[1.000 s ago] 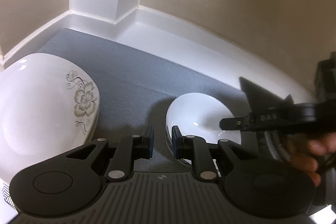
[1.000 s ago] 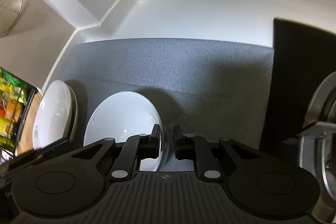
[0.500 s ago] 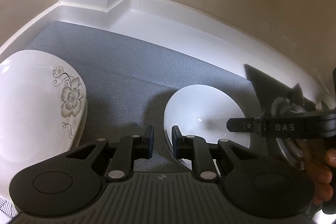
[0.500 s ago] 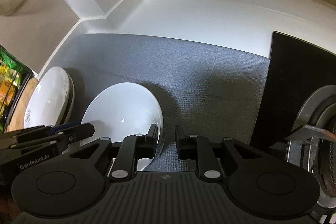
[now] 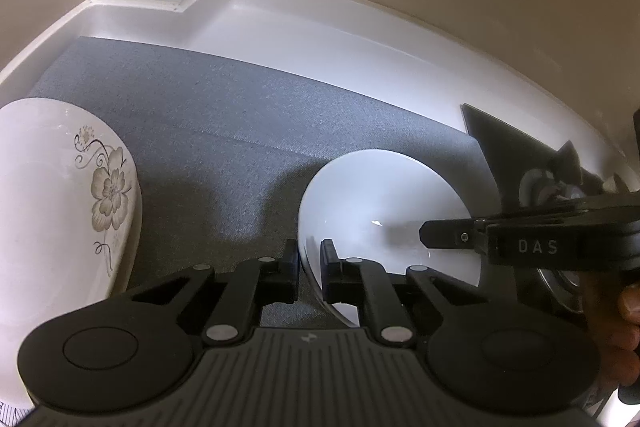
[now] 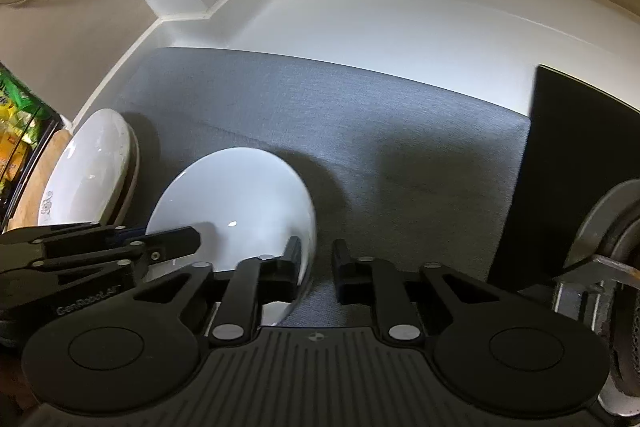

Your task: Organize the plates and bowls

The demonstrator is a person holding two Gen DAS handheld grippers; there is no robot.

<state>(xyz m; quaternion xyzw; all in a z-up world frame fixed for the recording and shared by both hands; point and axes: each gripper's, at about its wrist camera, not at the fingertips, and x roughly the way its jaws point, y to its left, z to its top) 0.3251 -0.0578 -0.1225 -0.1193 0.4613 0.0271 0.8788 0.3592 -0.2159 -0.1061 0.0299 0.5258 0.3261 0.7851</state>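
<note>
Bowl [image 5: 384, 211], plain white glazed ceramic, beside flowered plate [image 5: 60, 203]: stiff, slippery, breakable; left tool [image 5: 309, 269] closing on near rim, right tool [image 6: 316, 267] pinching opposite rim.

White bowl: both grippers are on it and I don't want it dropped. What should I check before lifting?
1. Left gripper astride the white bowl rim: ok, jaws closing on it.
2. Right gripper astride the opposite rim: ok, jaws closing on it.
3. Grip firm on both sides: cannot tell.
4. Bowl empty: ok.
5. Flowered dish clear of the bowl: ok, they stand apart on the grey mat.
</note>
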